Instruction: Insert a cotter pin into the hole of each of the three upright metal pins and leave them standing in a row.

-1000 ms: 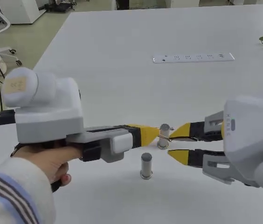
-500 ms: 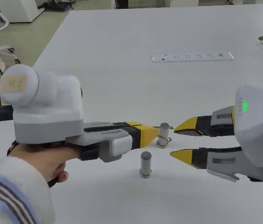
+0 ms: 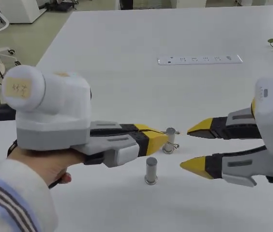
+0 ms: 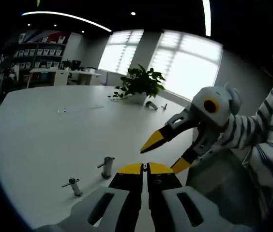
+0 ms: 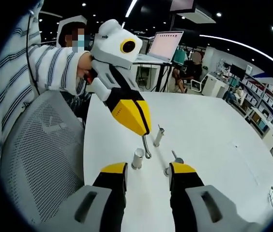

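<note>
Cotter pin [image 5: 146, 147] hangs in closed left fingers [image 3: 152, 138]; right fingers [image 3: 202, 127] gape, power strip [image 3: 200, 59] beyond.

The right tongs [image 3: 186, 149] have pulled back to the right, away from the grey upright metal pin [image 3: 170, 139] and the thin wire cotter pin [image 3: 174, 145] that their upper tip stood against a second ago, and their jaws have spread wider.

white table [image 3: 127, 72], three upright metal pins [image 5: 137, 158] (close together), white power strip [image 3: 200, 59] farther back
</note>
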{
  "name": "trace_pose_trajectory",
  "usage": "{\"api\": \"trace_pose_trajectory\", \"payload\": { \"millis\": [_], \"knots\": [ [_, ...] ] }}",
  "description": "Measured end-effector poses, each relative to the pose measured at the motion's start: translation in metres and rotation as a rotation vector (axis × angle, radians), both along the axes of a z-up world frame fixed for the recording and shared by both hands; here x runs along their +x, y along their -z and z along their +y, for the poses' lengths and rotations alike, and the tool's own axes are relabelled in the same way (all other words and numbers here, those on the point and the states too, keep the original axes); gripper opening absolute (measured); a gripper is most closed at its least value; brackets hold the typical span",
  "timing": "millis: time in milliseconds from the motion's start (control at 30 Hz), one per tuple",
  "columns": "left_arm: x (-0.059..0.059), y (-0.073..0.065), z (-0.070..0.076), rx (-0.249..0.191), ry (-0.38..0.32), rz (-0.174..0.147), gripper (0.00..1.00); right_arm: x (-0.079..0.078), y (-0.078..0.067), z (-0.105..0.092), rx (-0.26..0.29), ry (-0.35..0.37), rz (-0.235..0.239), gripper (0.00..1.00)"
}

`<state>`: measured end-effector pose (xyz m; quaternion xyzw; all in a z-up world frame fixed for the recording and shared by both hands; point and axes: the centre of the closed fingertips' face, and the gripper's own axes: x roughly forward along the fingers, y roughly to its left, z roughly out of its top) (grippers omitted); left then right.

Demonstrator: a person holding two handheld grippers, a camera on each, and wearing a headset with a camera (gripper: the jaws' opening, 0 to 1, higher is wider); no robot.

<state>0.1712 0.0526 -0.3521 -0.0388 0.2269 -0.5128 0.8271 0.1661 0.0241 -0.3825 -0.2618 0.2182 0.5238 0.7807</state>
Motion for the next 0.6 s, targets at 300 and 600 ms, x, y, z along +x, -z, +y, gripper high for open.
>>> {"api": "trace_pose_trajectory", "payload": {
  "millis": [300, 600],
  "knots": [
    [-0.006, -0.010, -0.007, 0.014, 0.074, -0.111, 0.00, -0.010, 0.002, 0.005, 0.059, -0.020, 0.097, 0.32],
    [-0.013, -0.013, -0.011, 0.028, 0.148, -0.178, 0.00, -0.010, 0.002, 0.006, 0.090, -0.018, 0.138, 0.30]
  ]
}}
